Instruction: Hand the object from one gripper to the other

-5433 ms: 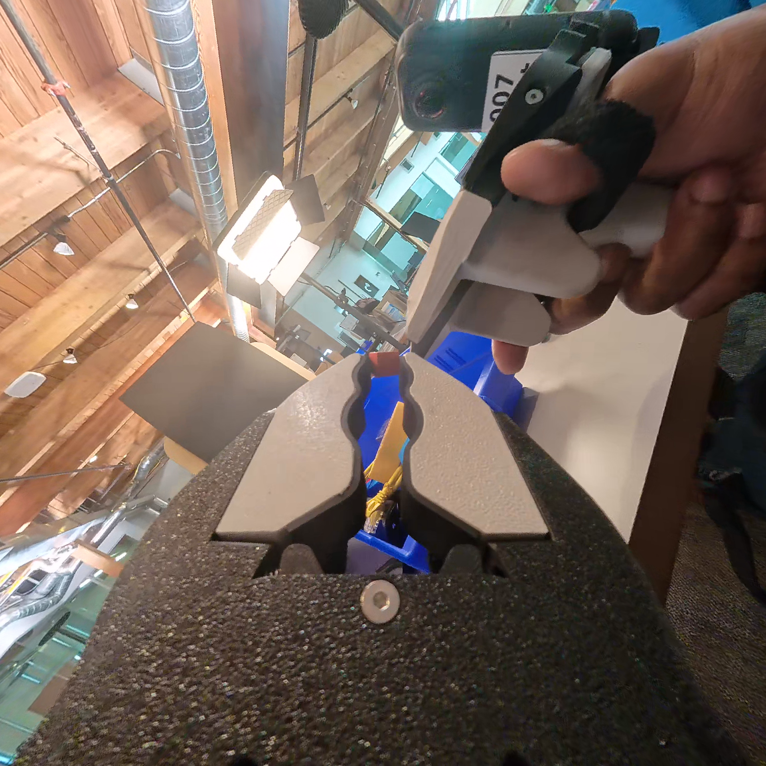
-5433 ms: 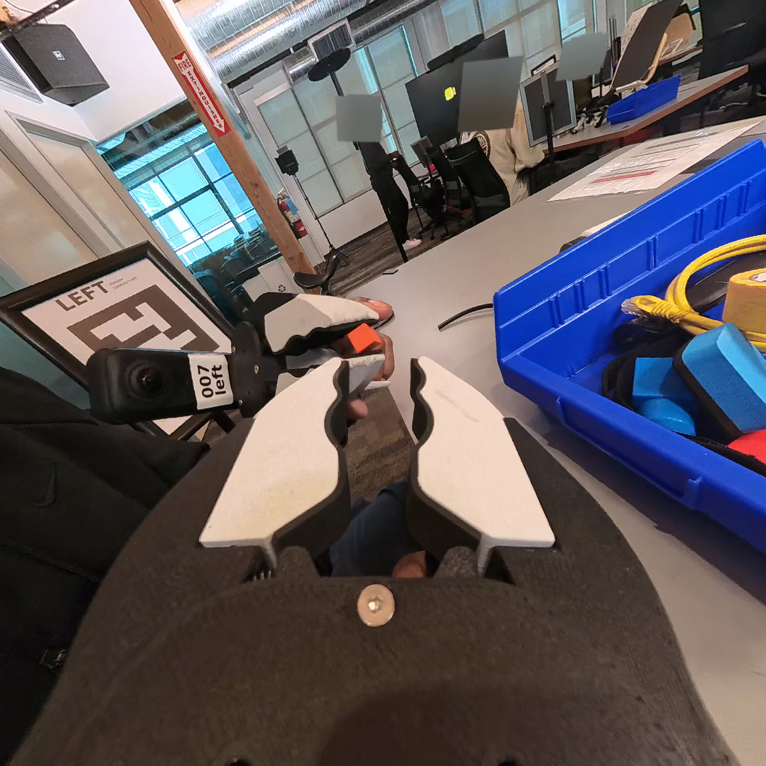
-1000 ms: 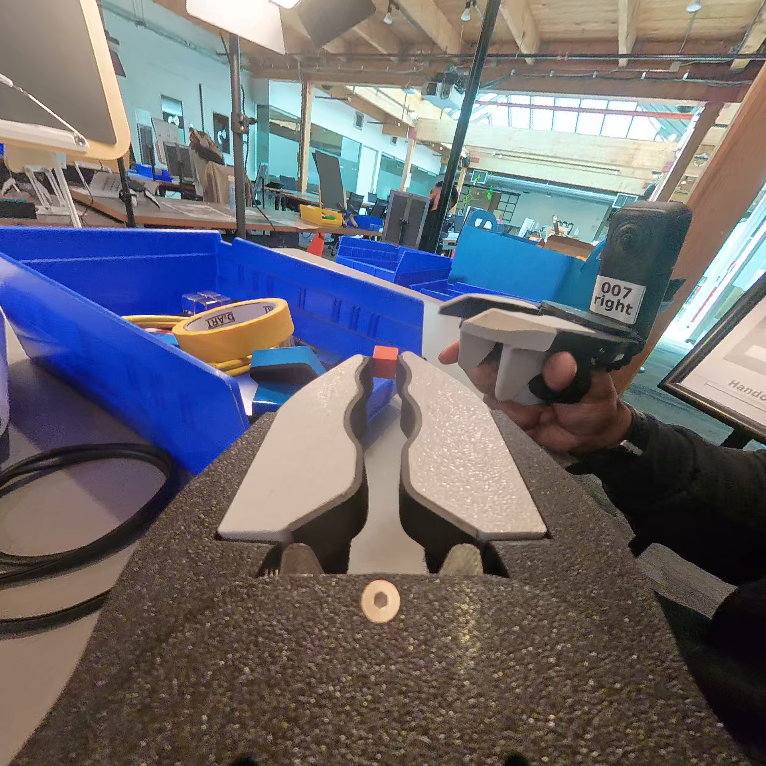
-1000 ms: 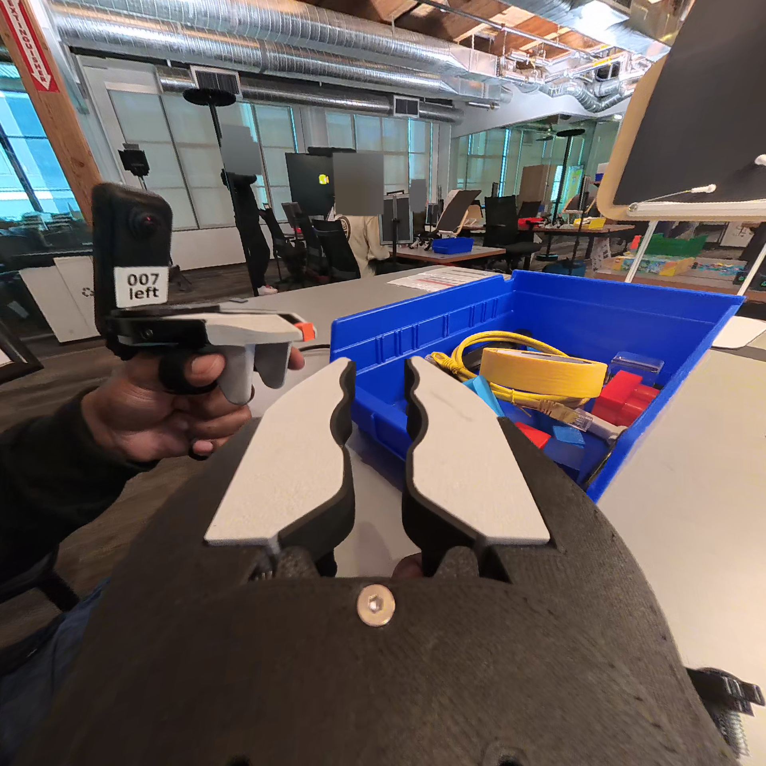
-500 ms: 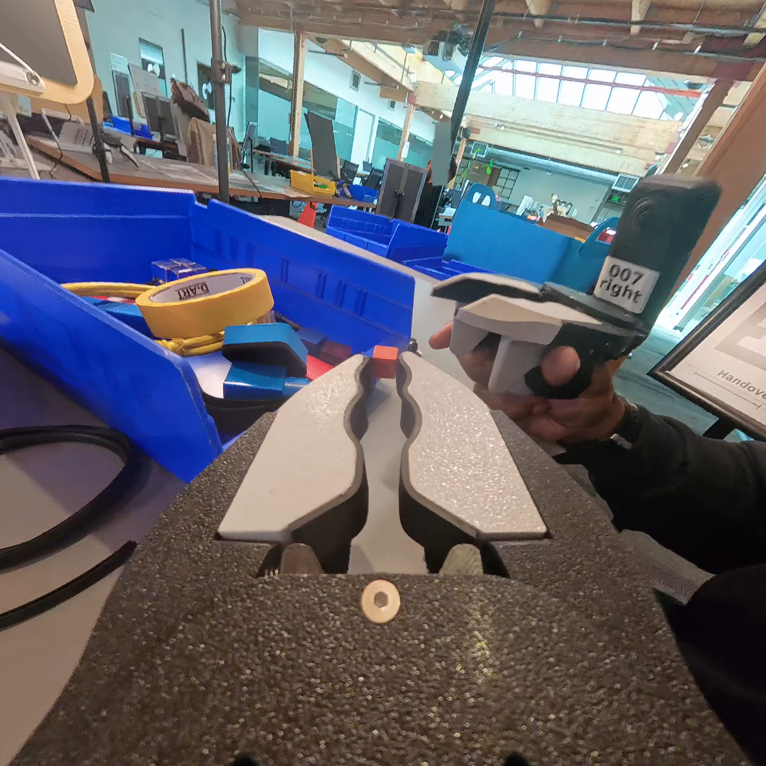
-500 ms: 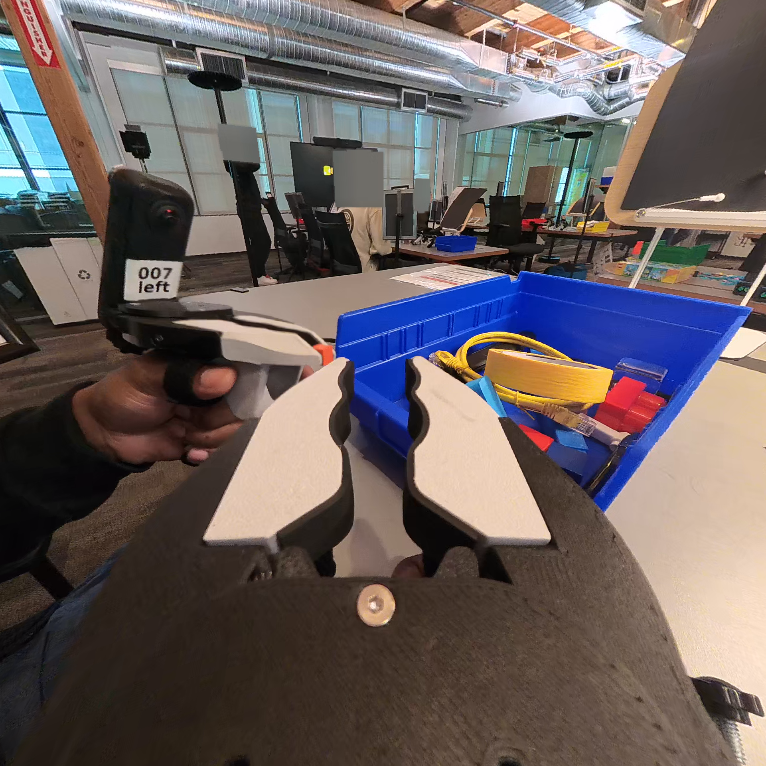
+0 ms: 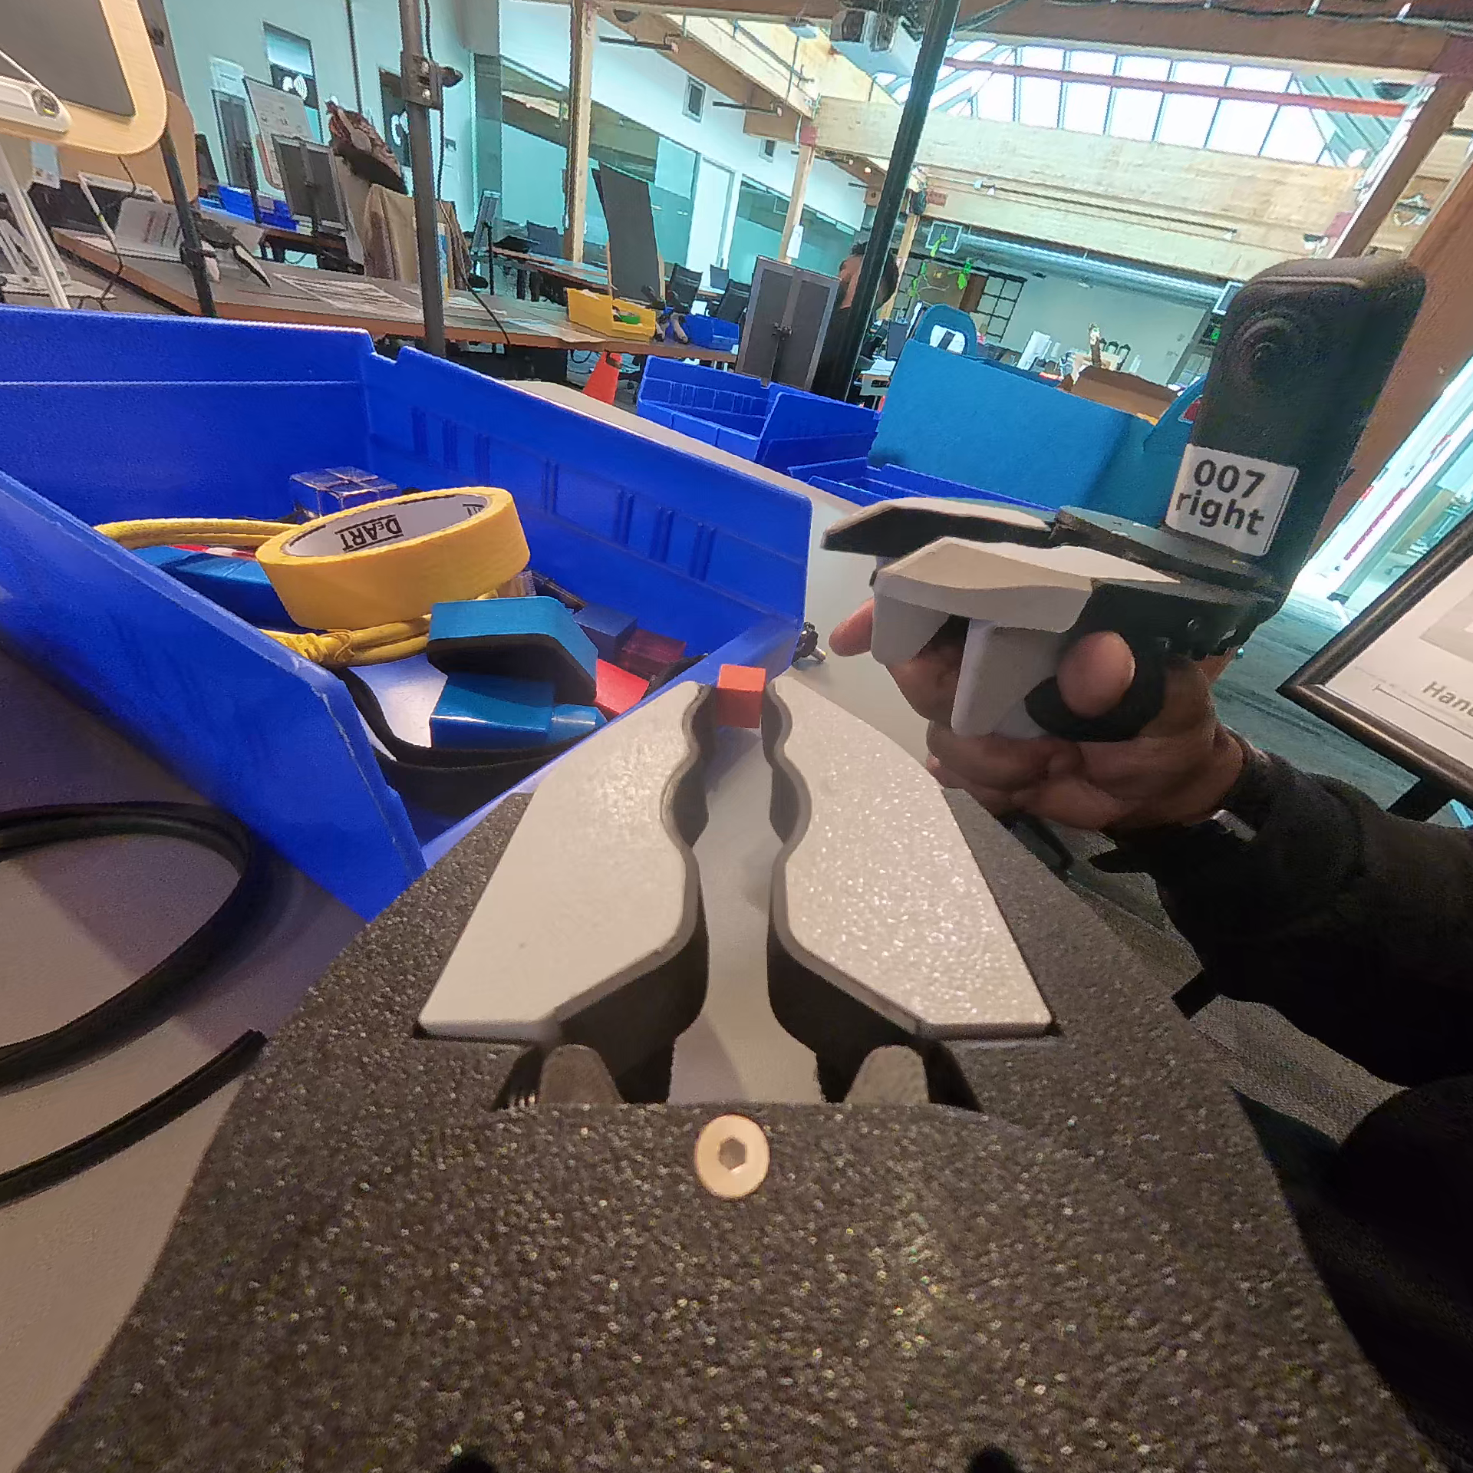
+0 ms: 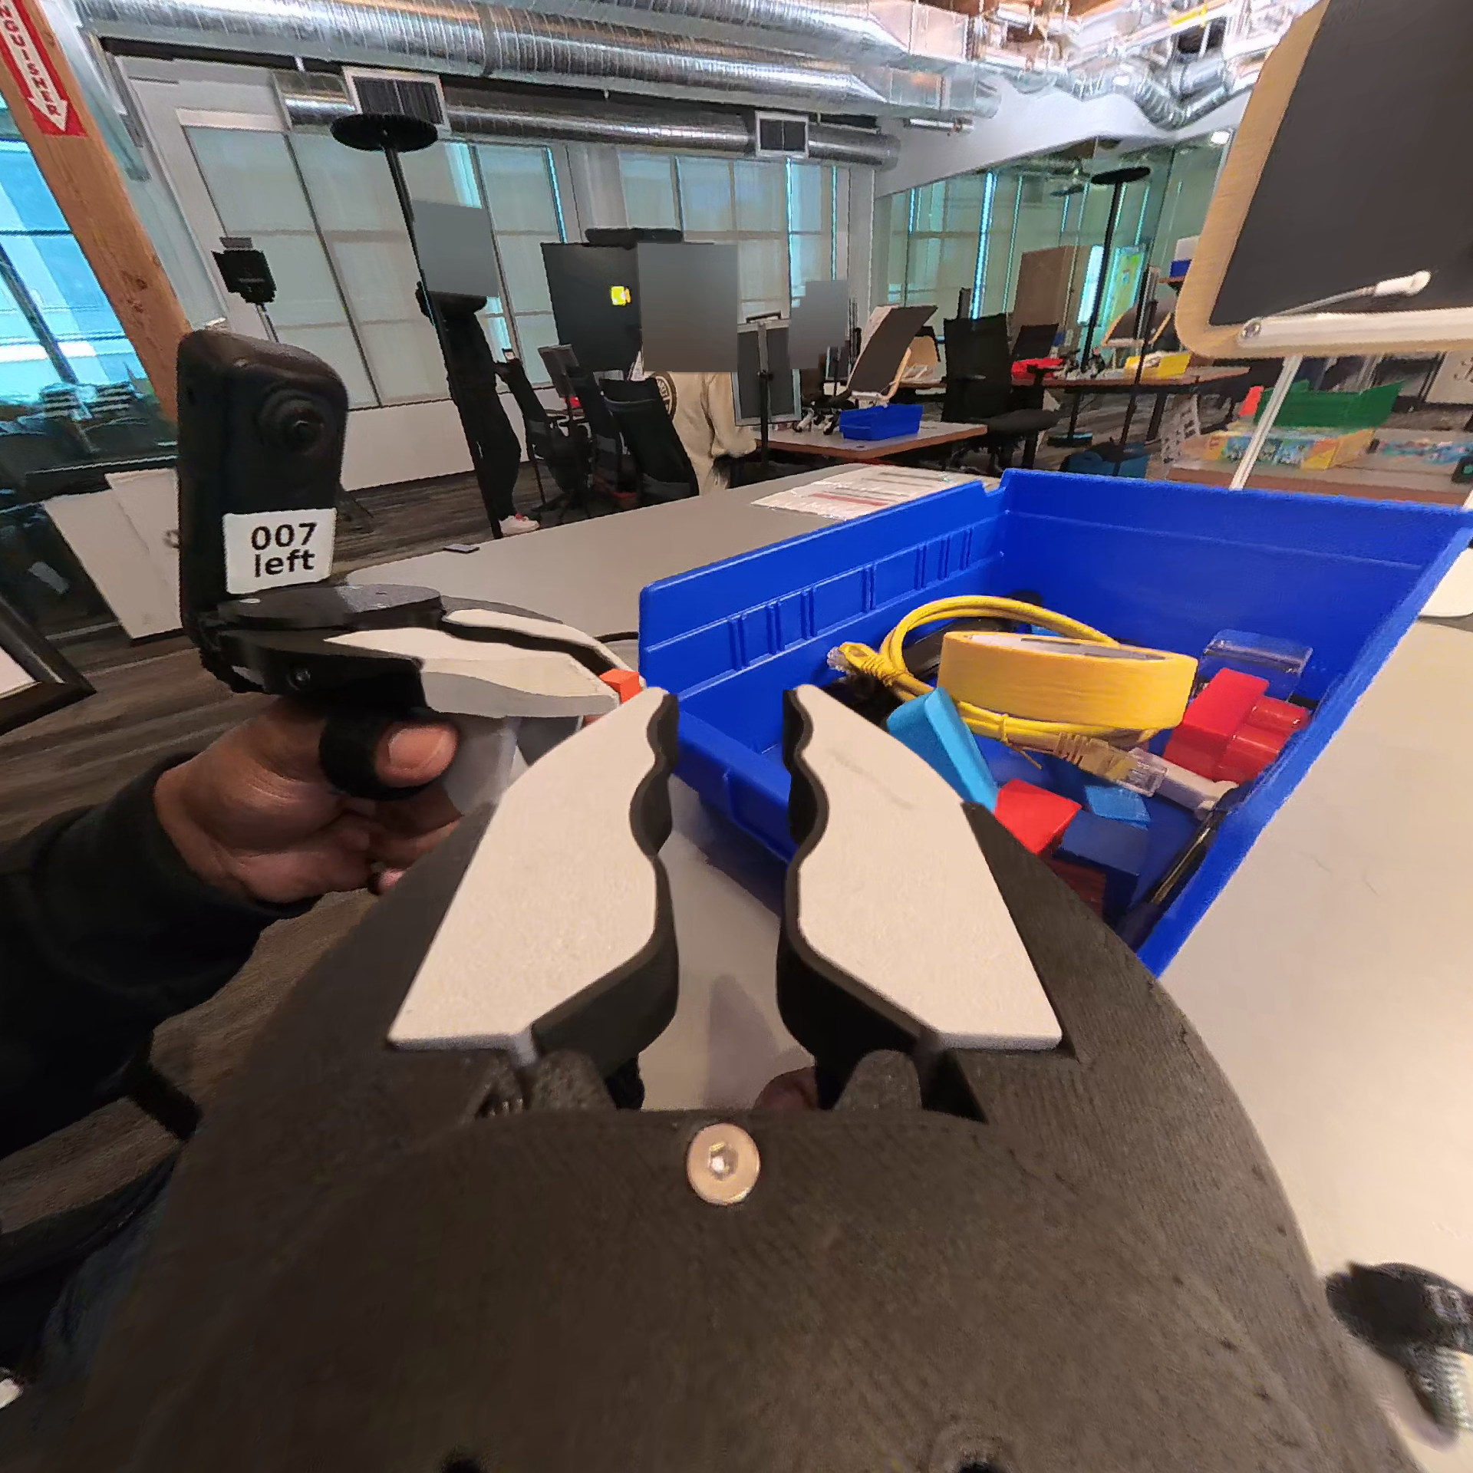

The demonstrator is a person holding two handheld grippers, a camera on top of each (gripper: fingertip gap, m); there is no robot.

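Handoff not done yet, judging by how things sit. Left hand-held gripper point(image 7: 737, 701) clenched on the small orange-red cube point(image 7: 740, 696), pinched right at the fingertips, up off the grey surface point(image 8: 1315, 917). Same cube peeking out as an orange corner point(image 8: 620, 683) at the tip of that gripper in the right wrist view. Right hand-held gripper point(image 8: 729, 705) released, nothing between its fingers, a clear gap showing. Sitting beside the left one rather than nose to nose, both pointing roughly toward the blue bin point(image 7: 239, 717) of tape, cable and blocks just ahead. Left to do, probably: turn the two tips toward each other, slide the open fingers around the free end of the cube, clamp, then let go on the left side. Not much cube sticking out, so a tight target.
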